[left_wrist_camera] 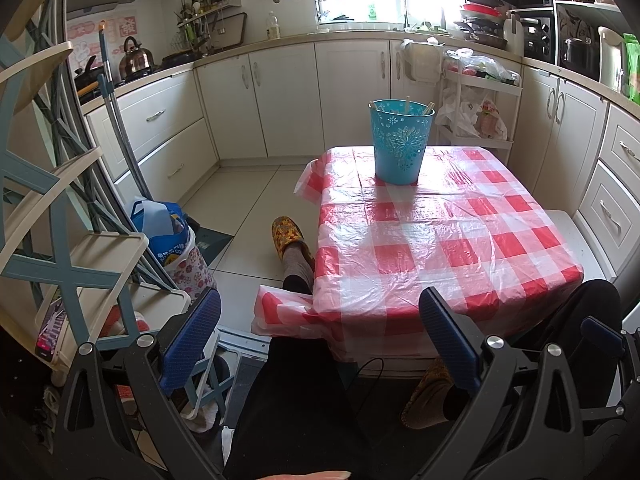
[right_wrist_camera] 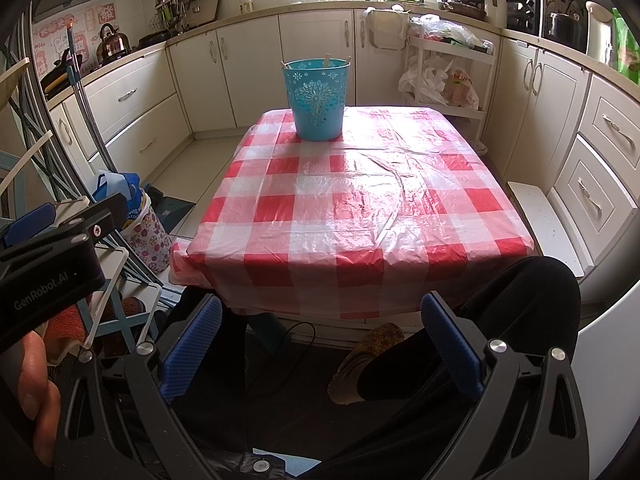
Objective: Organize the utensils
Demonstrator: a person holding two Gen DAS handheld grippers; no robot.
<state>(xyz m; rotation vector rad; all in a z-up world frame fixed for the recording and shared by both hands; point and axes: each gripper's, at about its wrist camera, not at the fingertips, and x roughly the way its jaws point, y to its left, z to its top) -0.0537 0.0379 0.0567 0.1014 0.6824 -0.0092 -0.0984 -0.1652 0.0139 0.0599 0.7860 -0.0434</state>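
Below the table [right_wrist_camera: 360, 208] edge, left tool [left_wrist_camera: 320, 344] and right tool [right_wrist_camera: 320, 346] hover level, both wide, empty.

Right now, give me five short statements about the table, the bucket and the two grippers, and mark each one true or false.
1. The blue bucket stands upright on the far part of the table. True.
2. The bucket is empty. False: the tips of some wooden sticks, probably chopsticks, poke above its rim.
3. The left gripper is shut on a spoon. False: its jaws are open and hold nothing.
4. The right gripper is open, back from the near table edge. True.
5. The tablecloth is plain green. False: it is a red and white checked plastic cloth.
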